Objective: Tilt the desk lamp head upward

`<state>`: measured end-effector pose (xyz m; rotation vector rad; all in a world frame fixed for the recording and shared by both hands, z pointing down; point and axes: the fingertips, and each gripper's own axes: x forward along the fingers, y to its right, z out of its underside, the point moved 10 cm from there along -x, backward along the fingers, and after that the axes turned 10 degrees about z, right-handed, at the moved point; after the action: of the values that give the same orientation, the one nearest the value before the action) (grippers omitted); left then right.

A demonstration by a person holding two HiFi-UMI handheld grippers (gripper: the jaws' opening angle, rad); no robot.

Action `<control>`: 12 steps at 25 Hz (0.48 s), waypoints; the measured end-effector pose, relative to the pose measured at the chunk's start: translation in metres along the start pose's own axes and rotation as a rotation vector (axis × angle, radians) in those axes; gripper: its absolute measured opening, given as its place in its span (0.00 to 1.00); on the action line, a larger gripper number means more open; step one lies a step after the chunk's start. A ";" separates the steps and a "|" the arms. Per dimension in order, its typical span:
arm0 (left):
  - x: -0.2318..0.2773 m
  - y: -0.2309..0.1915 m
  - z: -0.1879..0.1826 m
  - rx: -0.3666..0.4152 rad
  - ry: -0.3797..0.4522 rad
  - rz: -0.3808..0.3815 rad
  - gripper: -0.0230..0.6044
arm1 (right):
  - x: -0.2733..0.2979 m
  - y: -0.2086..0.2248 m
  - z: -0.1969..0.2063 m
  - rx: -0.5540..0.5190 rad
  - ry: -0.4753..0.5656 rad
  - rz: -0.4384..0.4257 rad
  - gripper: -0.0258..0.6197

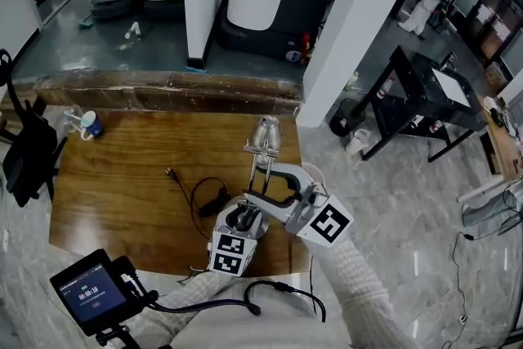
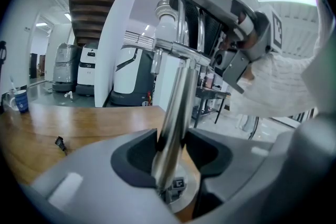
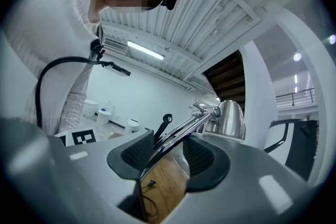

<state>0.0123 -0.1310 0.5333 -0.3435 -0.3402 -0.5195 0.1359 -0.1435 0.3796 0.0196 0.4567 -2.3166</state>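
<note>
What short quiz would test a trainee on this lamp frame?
1. True or false: the left gripper is clamped on the lamp's upright pole.
2. What runs between the right gripper's jaws? A the lamp head; B the lamp arm; C the black cord.
3. Fill in: the mug stands near the table's far ___ corner.
Key: 1 true; 2 B; 3 left.
</note>
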 end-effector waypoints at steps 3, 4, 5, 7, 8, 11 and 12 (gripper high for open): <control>0.000 0.001 0.000 -0.002 -0.008 0.000 0.30 | 0.000 0.002 -0.001 0.037 -0.003 -0.001 0.31; 0.000 0.001 0.000 -0.003 -0.009 0.002 0.30 | 0.000 0.002 0.000 0.053 -0.005 -0.002 0.32; 0.000 0.000 0.000 -0.003 -0.008 0.003 0.30 | 0.000 0.002 0.000 0.073 -0.008 -0.005 0.40; 0.000 0.000 0.000 -0.001 -0.011 0.002 0.30 | 0.000 0.001 0.003 0.124 -0.017 -0.012 0.44; 0.000 0.000 0.000 -0.001 -0.013 0.002 0.30 | -0.001 0.001 0.005 0.155 -0.026 -0.009 0.47; 0.002 -0.001 0.001 -0.005 -0.017 0.004 0.30 | -0.008 0.006 0.013 0.258 -0.045 0.035 0.47; 0.002 -0.001 0.000 -0.007 -0.019 0.005 0.30 | -0.011 0.008 0.015 0.280 -0.045 0.054 0.47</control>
<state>0.0130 -0.1325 0.5345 -0.3566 -0.3560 -0.5132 0.1513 -0.1458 0.3928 0.1143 0.1049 -2.3055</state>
